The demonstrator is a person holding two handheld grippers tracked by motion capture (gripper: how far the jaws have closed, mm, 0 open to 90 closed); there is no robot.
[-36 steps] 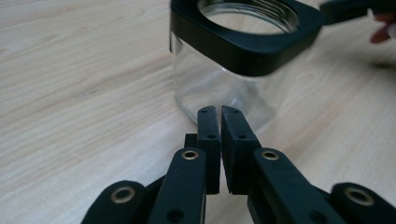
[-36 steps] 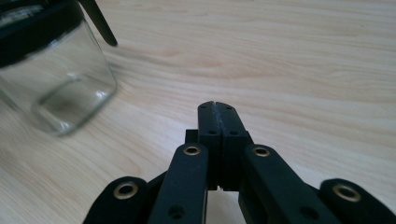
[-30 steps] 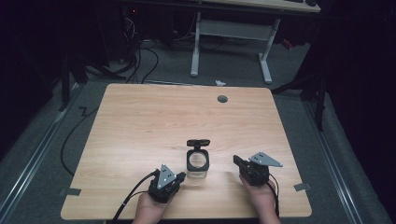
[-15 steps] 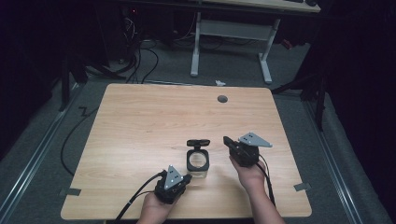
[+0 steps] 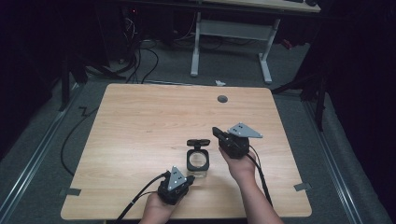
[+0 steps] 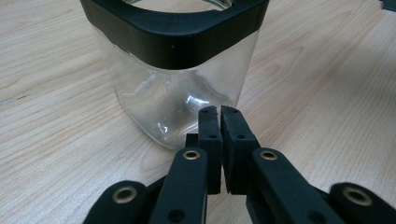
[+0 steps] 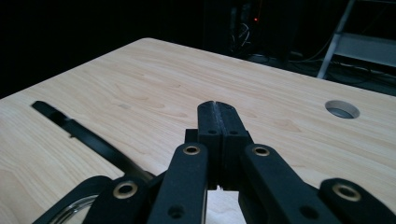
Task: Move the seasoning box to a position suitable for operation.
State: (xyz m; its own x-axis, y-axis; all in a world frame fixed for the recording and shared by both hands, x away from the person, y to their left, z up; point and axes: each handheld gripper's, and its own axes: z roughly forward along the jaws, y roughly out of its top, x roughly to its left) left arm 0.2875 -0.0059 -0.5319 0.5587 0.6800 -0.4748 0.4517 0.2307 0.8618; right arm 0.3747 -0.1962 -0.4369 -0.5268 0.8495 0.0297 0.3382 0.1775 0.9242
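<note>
1. The table [image 5: 140, 126] is pale wood-grain with a smooth matt finish.
2. The jar [image 6: 177, 88] on the table is clear glossy glass with a matt black plastic rim.
3. The left gripper [image 6: 219, 114] beside the jar looks like matt black plastic with brass-coloured rivets.

- I see a wooden table [image 5: 140, 121] with a round cable hole [image 5: 222, 99] near its far edge.
- Past it stands a white desk frame [image 5: 229, 32].
- Black cables [image 5: 140, 60] lie on the grey floor.

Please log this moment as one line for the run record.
left hand-held gripper: shut, empty, beside glass jar | right hand-held gripper: shut, empty, raised | jar: upright, lid open | table
</note>
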